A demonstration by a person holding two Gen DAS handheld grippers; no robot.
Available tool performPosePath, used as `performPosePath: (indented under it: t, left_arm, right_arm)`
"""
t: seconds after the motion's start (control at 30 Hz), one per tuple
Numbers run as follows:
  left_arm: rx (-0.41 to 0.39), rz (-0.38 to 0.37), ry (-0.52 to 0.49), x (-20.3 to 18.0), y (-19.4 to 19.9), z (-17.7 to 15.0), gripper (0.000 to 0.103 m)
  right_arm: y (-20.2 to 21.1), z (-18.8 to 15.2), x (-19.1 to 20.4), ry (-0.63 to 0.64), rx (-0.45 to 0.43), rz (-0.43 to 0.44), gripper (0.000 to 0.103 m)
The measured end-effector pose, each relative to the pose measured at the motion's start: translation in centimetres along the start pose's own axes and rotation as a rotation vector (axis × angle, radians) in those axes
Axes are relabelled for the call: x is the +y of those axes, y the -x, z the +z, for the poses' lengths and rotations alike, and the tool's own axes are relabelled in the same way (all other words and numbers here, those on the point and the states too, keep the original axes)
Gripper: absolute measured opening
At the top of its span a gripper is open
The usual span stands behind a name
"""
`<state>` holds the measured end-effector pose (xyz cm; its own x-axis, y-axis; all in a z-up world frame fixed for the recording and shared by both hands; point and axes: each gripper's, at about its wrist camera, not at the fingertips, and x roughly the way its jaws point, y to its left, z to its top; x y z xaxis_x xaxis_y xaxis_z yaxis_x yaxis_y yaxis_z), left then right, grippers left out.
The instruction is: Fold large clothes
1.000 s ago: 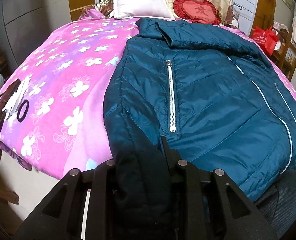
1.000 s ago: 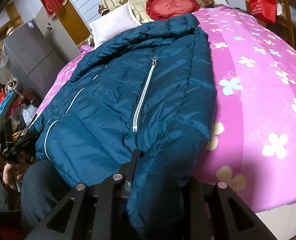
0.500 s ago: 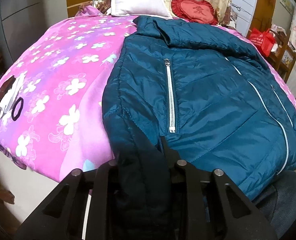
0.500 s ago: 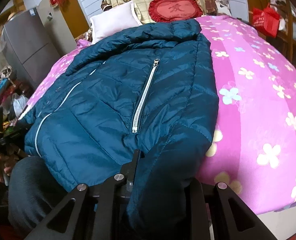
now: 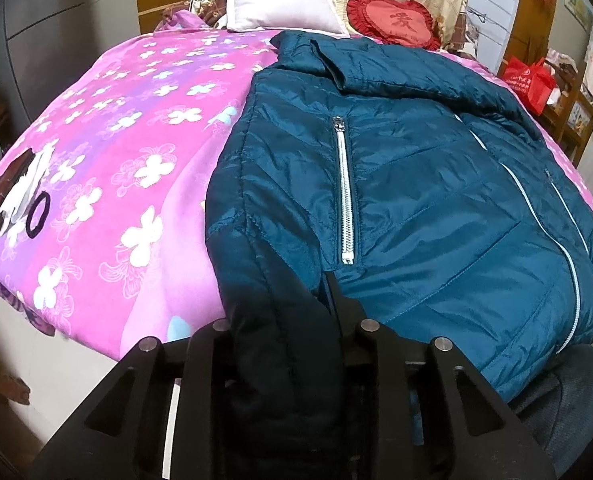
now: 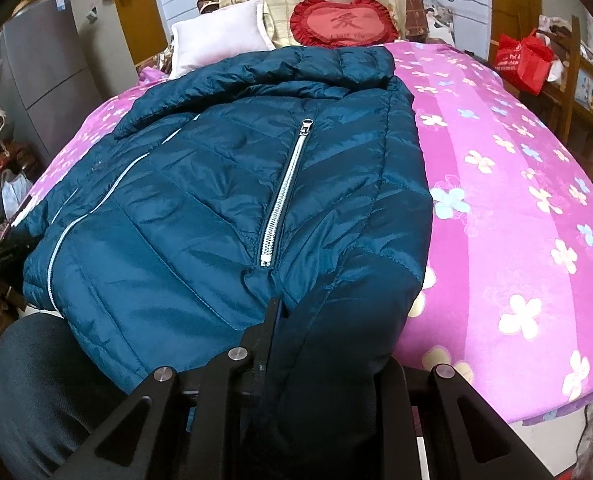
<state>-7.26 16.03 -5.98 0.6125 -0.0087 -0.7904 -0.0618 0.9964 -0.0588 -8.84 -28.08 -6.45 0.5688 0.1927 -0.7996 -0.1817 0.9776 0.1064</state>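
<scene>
Jacket (image 5: 436, 208): front up on the bed (image 5: 108, 168), collar toward the pillow (image 5: 276, 0).
Left gripper (image 5: 292, 320): jaws opening, sleeve between them.
Right gripper (image 6: 316, 336): clenched on the other sleeve.

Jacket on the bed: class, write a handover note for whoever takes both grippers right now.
Left gripper: jaws opening, a sleeve of the jacket between them.
Right gripper: shut on the other sleeve.
Jacket lies front up, zipped, on the pink bedspread, collar toward the pillows, hem at the near edge.
Done: spread flat, sleeves gripped.
Left: likely fold both sleeves across the front, then fold the body.
</scene>
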Motion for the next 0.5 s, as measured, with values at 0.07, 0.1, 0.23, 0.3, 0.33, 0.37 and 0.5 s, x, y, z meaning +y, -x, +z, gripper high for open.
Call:
performPosePath:
  t: [0.07, 0.1, 0.23, 0.3, 0.33, 0.37, 0.5]
  left_arm:
    - [-0.003, 0.006, -0.001, 0.06, 0.02, -0.08, 0.031]
    - [-0.005, 0.004, 0.002, 0.13, 0.04, -0.11, 0.031]
    - [-0.007, 0.003, 0.001, 0.23, 0.09, -0.20, 0.031]
    - [-0.005, 0.002, 0.000, 0.25, 0.08, -0.16, 0.031]
    - [-0.003, 0.002, -0.001, 0.24, 0.07, -0.14, 0.031]
    - [-0.003, 0.003, -0.003, 0.22, 0.07, -0.10, 0.031]
    - [-0.003, 0.006, -0.013, 0.11, 0.08, -0.08, 0.030]
  right_arm:
    - [-0.02, 0.01, 0.05, 0.003, 0.000, -0.003, 0.018]
    - [0.00, -0.01, 0.04, 0.002, 0.001, -0.004, 0.018]
    - [0.00, -0.02, 0.03, 0.005, 0.001, -0.006, 0.018]
    - [-0.05, -0.02, 0.05, 0.006, 0.001, -0.009, 0.018]
    - [-0.08, 0.00, 0.12, 0.006, 0.001, -0.010, 0.018]
    - [-0.07, -0.01, 0.12, 0.006, 0.002, -0.011, 0.018]
    - [-0.06, 0.00, 0.15, 0.006, 0.002, -0.013, 0.018]
